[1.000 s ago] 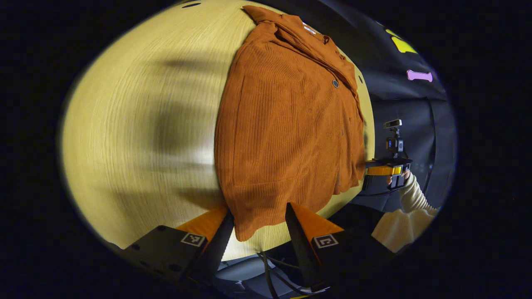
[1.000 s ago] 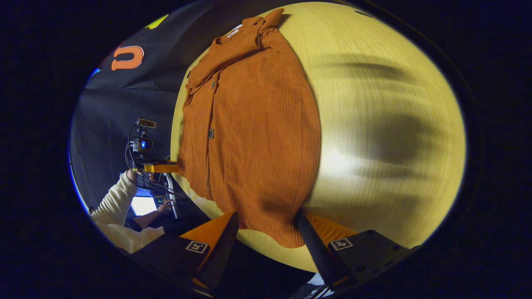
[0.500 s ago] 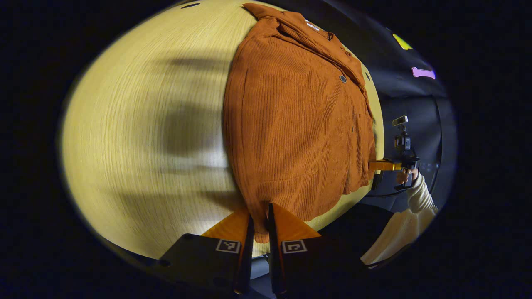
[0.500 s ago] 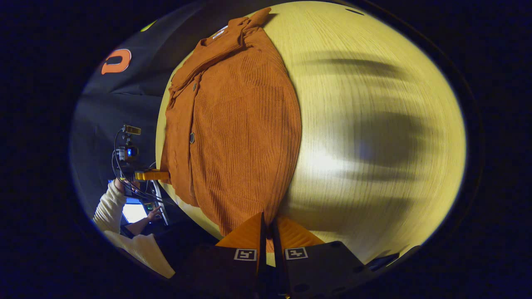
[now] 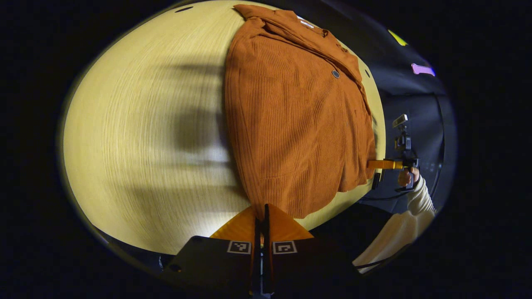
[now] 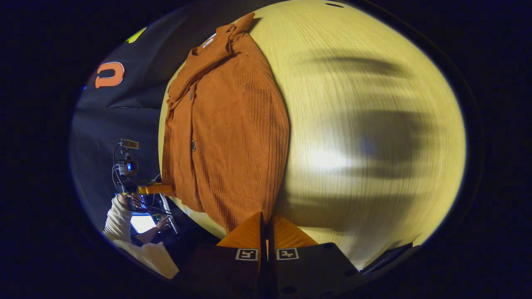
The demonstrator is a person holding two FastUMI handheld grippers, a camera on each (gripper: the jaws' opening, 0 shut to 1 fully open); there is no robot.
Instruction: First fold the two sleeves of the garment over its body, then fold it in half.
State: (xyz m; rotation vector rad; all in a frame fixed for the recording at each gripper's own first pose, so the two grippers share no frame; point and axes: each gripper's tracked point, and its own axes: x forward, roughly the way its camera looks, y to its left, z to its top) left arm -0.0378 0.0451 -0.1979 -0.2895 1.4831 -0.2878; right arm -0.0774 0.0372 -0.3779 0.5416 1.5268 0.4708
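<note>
Now both claws are clenched on the hem: the left gripper [image 5: 262,209] and the right gripper [image 6: 266,218] each pinch a bottom corner of the garment [image 5: 291,124], which lies flat on the table [image 5: 145,124], sleeves folded in. A second ago both stood open. Thin bites may slip during the lift, or uneven pulling could skew the half-fold and spill a sleeve.

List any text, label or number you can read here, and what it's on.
No words can be read.
Neck label on the garment: too small.
Square markers on the left gripper and right gripper: coded patterns, no text.
Lit screen: blurred.
</note>
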